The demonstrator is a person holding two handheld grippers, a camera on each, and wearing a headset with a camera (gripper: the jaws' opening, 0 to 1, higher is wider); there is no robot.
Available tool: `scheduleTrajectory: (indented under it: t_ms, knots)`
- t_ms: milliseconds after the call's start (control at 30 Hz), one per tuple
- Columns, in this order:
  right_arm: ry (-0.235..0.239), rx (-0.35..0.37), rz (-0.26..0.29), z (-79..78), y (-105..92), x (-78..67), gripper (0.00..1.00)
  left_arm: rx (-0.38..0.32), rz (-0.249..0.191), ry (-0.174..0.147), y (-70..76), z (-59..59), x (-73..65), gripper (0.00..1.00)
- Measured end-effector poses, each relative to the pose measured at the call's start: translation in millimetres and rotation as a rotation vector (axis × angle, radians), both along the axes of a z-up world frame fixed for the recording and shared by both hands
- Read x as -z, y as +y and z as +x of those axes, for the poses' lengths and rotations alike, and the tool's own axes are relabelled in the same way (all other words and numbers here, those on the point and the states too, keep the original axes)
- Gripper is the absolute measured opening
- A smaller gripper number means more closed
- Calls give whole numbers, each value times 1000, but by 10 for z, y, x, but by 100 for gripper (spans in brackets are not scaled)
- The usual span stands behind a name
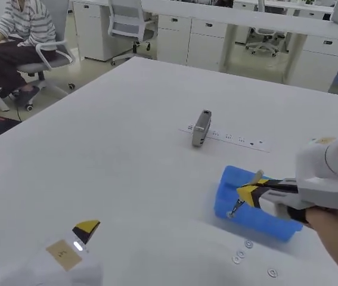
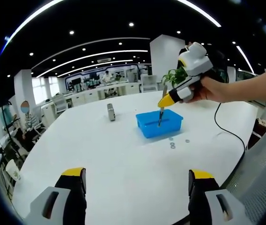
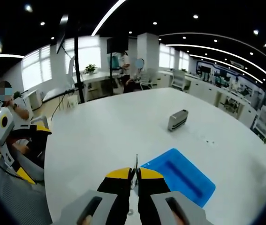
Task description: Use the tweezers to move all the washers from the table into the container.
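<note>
Head view: left tongs (image 1: pixel 86 230) blurred, body cut off by bottom edge; right tongs (image 1: pixel 249 192) body cut off by right edge, hiding part of blue plastic container (image 1: pixel 228 185); slim metal tweezers (image 1: pixel 237 207) tip too small to tell if carrying anything; small silver ring washers (image 1: pixel 249 244) on white tabletop (image 1: pixel 127 149) tiny, count uncertain.

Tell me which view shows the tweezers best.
The left gripper view: the tweezers hang side-on from the right gripper, tips down over the blue container. The head view shows them foreshortened and blurred over the container. The right gripper view shows a thin sliver between its shut jaws.
</note>
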State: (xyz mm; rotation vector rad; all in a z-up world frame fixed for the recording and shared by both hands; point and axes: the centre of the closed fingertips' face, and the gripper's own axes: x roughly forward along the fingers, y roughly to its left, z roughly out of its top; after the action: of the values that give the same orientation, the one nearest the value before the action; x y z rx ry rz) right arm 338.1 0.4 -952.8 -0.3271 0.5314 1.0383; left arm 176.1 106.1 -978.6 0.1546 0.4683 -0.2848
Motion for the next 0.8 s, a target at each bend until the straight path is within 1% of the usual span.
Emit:
scheduleTrajectory:
  t_ms: [67, 200, 300, 433, 567, 633, 733, 767, 800]
  knots:
    - [4, -2, 3, 2, 15, -15, 1, -3, 5, 2, 3, 1, 4, 92]
    - [-11, -4, 9, 11, 47, -86, 1, -6, 2, 0, 8, 3, 1, 93]
    - [-26, 0, 10, 48, 49, -119, 1, -4, 0, 0, 0, 1, -2, 93]
    - [-40, 16, 14, 124, 33, -138, 1, 5, 0, 13, -21, -7, 18, 92]
    - [-61, 48, 24, 235, 0, -157, 1, 7, 0, 14, -25, -9, 18, 92]
    - [-67, 58, 18, 289, -11, -134, 1, 7, -1, 15, -26, -9, 19, 92]
    - [-70, 68, -4, 360, -32, -55, 1, 6, 3, 17, -28, -12, 19, 92]
    - [-67, 71, -8, 385, -37, -22, 1, 4, 5, 15, -25, -11, 16, 92]
    - [-64, 73, -9, 399, -39, -3, 1, -1, 7, 7, -15, -5, 2, 92]
